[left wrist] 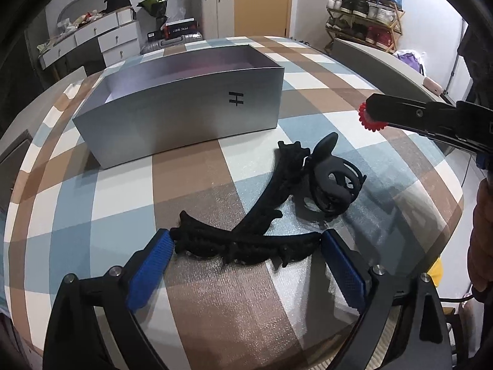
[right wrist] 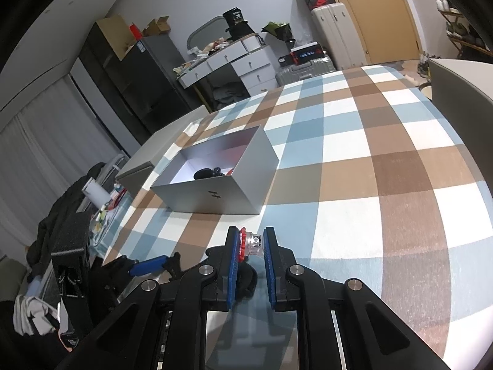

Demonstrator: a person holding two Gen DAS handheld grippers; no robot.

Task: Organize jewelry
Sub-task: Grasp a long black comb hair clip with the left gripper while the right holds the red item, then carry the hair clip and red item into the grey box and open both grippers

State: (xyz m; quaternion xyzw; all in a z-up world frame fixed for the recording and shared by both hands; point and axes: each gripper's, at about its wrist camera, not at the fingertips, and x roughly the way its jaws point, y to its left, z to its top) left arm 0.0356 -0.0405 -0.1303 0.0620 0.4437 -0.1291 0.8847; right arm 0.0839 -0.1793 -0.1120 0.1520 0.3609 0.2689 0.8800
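Observation:
A silver open box point(left wrist: 181, 114) stands on the checked tablecloth; the right wrist view shows the box point(right wrist: 212, 197) holding dark pieces and something red. A black braided necklace point(left wrist: 246, 243) lies across the cloth between my open left gripper's point(left wrist: 246, 243) blue pads point(left wrist: 151, 265), which flank its ends. A black ring-shaped hair clip point(left wrist: 332, 182) lies just beyond it. My right gripper point(right wrist: 252, 243) is shut on a small red and silver jewel point(right wrist: 249, 243), held above the table; the jewel also shows in the left wrist view point(left wrist: 368, 117).
The table point(right wrist: 369, 166) carries a blue, brown and white checked cloth. A grey chair back point(left wrist: 379, 64) stands at the far right edge. Drawers, suitcases and a shoe rack point(left wrist: 363, 12) stand beyond the table. Clutter and dark clothes point(right wrist: 61, 215) lie left of the table.

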